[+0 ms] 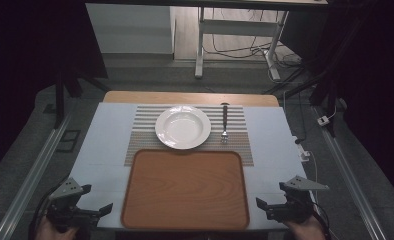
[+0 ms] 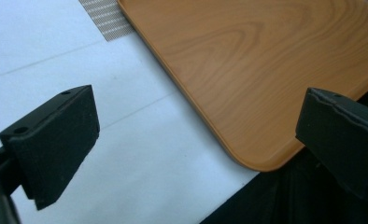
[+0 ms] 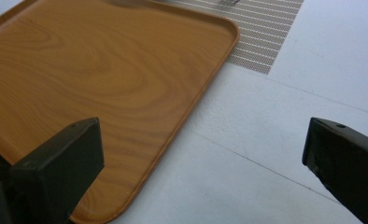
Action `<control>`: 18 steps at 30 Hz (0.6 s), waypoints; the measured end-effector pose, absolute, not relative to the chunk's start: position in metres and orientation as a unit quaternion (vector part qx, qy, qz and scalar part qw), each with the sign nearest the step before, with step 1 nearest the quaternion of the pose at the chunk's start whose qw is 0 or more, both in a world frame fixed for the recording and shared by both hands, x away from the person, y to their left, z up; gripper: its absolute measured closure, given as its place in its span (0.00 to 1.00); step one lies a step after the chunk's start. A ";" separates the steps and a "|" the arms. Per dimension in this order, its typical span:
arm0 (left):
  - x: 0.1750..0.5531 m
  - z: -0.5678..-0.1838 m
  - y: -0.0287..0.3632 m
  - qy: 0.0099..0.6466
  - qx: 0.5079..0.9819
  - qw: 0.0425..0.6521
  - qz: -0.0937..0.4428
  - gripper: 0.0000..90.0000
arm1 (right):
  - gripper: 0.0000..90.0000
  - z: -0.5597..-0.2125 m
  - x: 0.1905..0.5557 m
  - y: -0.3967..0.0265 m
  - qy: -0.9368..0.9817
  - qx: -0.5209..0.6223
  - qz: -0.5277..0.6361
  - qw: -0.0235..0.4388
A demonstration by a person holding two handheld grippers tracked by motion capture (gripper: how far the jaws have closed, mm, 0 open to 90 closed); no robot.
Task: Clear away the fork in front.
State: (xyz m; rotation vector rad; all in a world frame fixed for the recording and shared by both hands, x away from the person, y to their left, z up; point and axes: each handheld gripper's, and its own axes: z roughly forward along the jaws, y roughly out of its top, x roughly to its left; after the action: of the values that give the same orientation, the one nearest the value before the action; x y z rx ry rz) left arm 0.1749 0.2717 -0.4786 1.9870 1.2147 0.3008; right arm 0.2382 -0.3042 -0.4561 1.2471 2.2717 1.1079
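Your left gripper (image 1: 92,202) sits low at the tray's (image 1: 185,187) near left corner, tilted inward, its jaws spread wide with nothing between them. Your right gripper (image 1: 271,197) mirrors it at the tray's near right corner — jaws likewise spread wide and empty, angled in toward the tray. Neither touches the tray. It is a flat rectangle with rounded corners and a shallow raised rim, its surface smooth with an orange-brown wood grain. Its far edge overlaps a woven, finely striped placemat (image 1: 142,127). Just beyond the tray, on that mat, rests a round, glossy white plate (image 1: 183,127) — and to the plate's right lies a metal fork (image 1: 224,122) with a dark handle, tines toward the tray.
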 end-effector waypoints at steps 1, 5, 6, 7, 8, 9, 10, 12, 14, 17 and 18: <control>0.175 -0.479 0.272 0.478 0.779 0.387 0.118 0.00 | 0.00 -0.456 0.238 -0.304 0.795 0.437 0.389 0.160; 0.176 -0.479 0.272 0.479 0.780 0.385 0.115 0.00 | 0.00 -0.456 0.239 -0.305 0.794 0.439 0.391 0.154; 0.176 -0.479 0.271 0.478 0.781 0.384 0.114 0.00 | 0.00 -0.456 0.239 -0.305 0.793 0.440 0.391 0.154; 0.176 -0.479 0.271 0.478 0.782 0.383 0.114 0.00 | 0.00 -0.456 0.239 -0.306 0.793 0.440 0.393 0.152; 0.177 -0.480 0.271 0.479 0.782 0.382 0.114 0.01 | 0.00 -0.456 0.239 -0.306 0.793 0.440 0.393 0.151; 0.177 -0.480 0.271 0.480 0.782 0.383 0.109 0.01 | 0.00 -0.456 0.239 -0.305 0.794 0.440 0.391 0.152; 0.177 -0.480 0.271 0.480 0.782 0.382 0.109 0.01 | 0.00 -0.456 0.239 -0.305 0.795 0.439 0.390 0.152; 0.177 -0.480 0.271 0.480 0.782 0.382 0.109 0.01 | 0.00 -0.457 0.239 -0.304 0.795 0.439 0.389 0.152; 0.177 -0.480 0.271 0.480 0.782 0.382 0.109 0.01 | 0.00 -0.457 0.239 -0.304 0.798 0.437 0.386 0.153; 0.177 -0.480 0.271 0.479 0.783 0.381 0.109 0.02 | 0.00 -0.456 0.239 -0.303 0.801 0.434 0.382 0.156; 0.177 -0.480 0.270 0.478 0.785 0.379 0.109 0.02 | 0.00 -0.457 0.239 -0.302 0.801 0.433 0.383 0.157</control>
State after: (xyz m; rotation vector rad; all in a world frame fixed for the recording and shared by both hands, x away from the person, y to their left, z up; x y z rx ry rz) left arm 0.1774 0.2705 -0.4801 2.0051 1.2203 0.2774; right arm 0.2388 -0.3024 -0.4566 1.2408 2.2922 1.0952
